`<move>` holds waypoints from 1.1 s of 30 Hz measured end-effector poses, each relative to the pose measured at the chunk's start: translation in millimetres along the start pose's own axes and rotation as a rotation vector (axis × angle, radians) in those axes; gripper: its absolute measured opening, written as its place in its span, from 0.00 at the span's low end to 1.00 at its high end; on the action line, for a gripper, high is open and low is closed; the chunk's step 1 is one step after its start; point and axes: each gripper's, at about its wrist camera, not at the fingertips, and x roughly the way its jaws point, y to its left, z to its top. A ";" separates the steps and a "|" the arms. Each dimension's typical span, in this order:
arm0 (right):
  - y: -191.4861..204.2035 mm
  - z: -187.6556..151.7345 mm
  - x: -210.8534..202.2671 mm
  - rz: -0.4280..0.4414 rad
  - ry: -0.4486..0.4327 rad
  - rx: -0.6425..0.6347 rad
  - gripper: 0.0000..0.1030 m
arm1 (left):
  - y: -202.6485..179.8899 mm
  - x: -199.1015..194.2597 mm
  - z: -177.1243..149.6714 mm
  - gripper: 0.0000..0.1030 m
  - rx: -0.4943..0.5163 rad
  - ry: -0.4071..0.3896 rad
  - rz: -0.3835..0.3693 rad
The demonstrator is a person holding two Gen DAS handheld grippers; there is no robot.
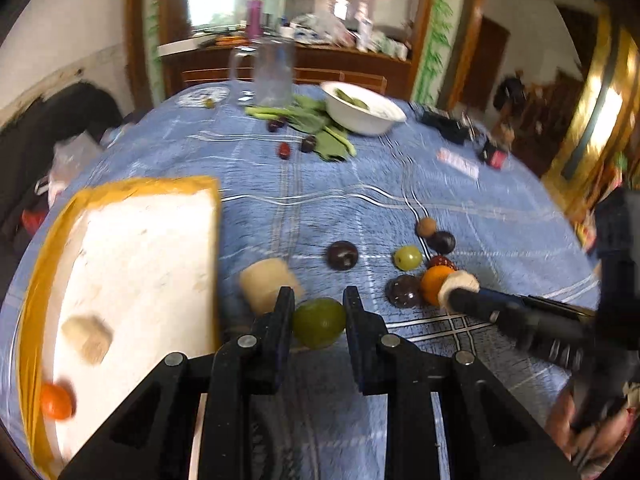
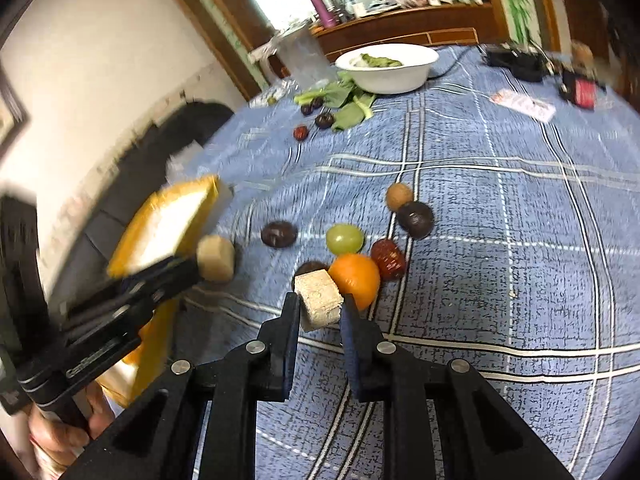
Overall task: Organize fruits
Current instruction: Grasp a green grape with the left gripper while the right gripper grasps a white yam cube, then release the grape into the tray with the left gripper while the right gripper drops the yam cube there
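My left gripper (image 1: 318, 300) is shut on a green fruit (image 1: 319, 322), held just right of the white tray with the orange rim (image 1: 136, 240). The tray holds a pale cork-like chunk (image 1: 88, 338) and a small orange fruit (image 1: 56, 400). Another pale chunk (image 1: 268, 284) lies on the cloth by the tray. My right gripper (image 2: 320, 304) is shut on a pale cork-like chunk (image 2: 319, 300), right beside an orange (image 2: 356, 280). Around it lie a green grape (image 2: 345, 238), a red date (image 2: 388, 259), dark plums (image 2: 415, 219) and a brown round fruit (image 2: 399, 196).
The blue checked tablecloth (image 2: 500, 260) covers a round table. At the far side stand a white bowl with greens (image 2: 387, 67), loose leaves (image 2: 348, 104), a few small dark fruits (image 2: 324, 120) and a clear jug (image 1: 274, 70). Black devices (image 2: 516, 62) lie far right.
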 end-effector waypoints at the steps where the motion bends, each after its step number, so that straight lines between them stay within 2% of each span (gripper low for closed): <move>1: -5.0 1.6 -2.2 0.026 -0.006 0.030 0.21 | 7.9 -7.1 -2.7 0.23 -0.025 -0.008 0.003; 6: -16.8 2.1 -4.7 0.089 -0.016 0.111 0.18 | 41.9 -28.2 -14.7 0.23 -0.101 -0.021 0.024; 11: -4.9 0.0 -9.0 0.036 -0.041 0.082 0.17 | 84.5 -49.5 -27.8 0.23 -0.162 -0.047 0.086; 16: 14.6 -6.1 -12.0 0.041 -0.041 0.078 0.17 | 117.4 -65.5 -40.6 0.23 -0.219 -0.072 0.111; 23: 88.8 -12.1 2.6 0.091 0.019 -0.048 0.17 | 143.5 -58.2 -54.2 0.23 -0.285 -0.041 0.105; 27: 136.6 -17.0 32.4 0.114 0.073 -0.124 0.18 | 152.9 -58.6 -60.7 0.24 -0.305 -0.033 0.104; 33: 180.2 -22.5 76.8 0.097 0.137 -0.187 0.18 | 159.8 -56.4 -64.3 0.24 -0.315 -0.028 0.118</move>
